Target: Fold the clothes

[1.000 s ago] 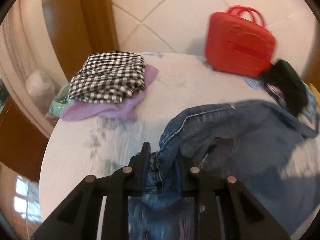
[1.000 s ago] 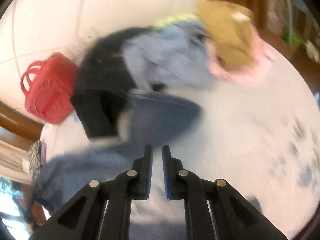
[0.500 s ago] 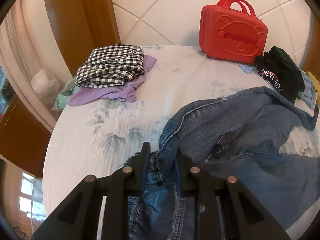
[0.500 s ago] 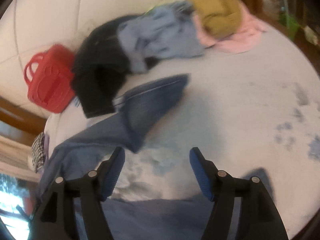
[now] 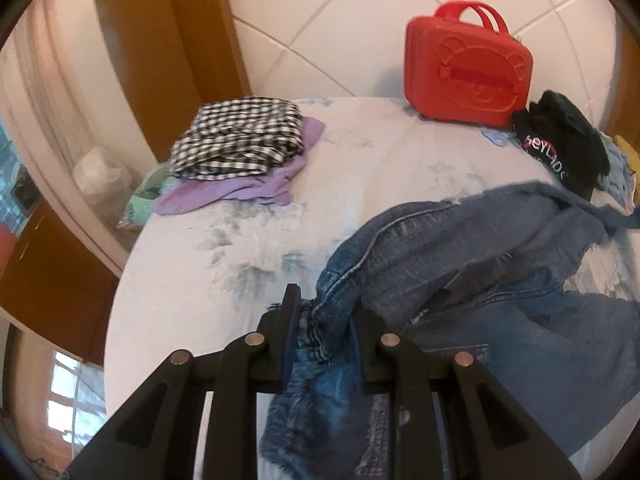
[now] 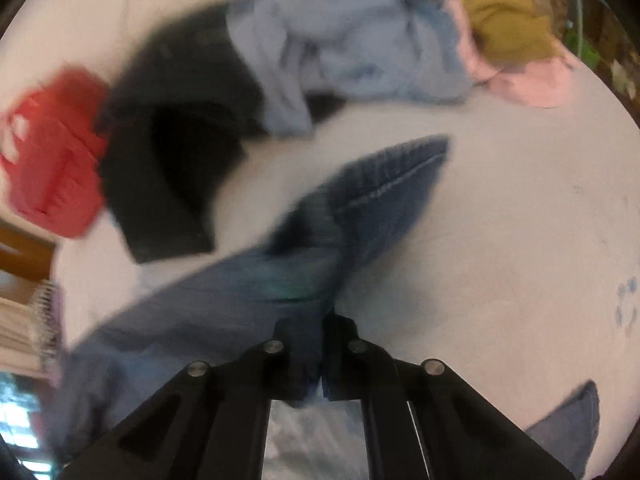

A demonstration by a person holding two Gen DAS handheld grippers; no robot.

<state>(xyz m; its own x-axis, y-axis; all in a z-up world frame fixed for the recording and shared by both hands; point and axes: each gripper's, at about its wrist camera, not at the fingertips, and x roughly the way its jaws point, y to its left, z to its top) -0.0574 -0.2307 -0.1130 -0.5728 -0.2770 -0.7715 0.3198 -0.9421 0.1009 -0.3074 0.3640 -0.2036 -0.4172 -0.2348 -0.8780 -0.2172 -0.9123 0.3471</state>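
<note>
A blue denim garment (image 5: 460,280) lies crumpled on the white floral bed sheet (image 5: 224,248). My left gripper (image 5: 324,328) is shut on a bunched seam of the denim at its near left edge. In the blurred right wrist view, my right gripper (image 6: 322,332) is shut on another part of the same denim garment (image 6: 360,208), which stretches away from the fingers up and to the right across the sheet.
A folded checkered cloth (image 5: 240,140) sits on a purple garment (image 5: 256,188) at the back left. A red case (image 5: 464,72) stands at the back by the tiled wall. Black (image 6: 180,132), light blue (image 6: 352,52), pink (image 6: 532,84) and mustard (image 6: 508,12) clothes are piled behind.
My right gripper was open half a second ago and has now shut on the denim. My left gripper has kept its hold; its view shifted slightly.
</note>
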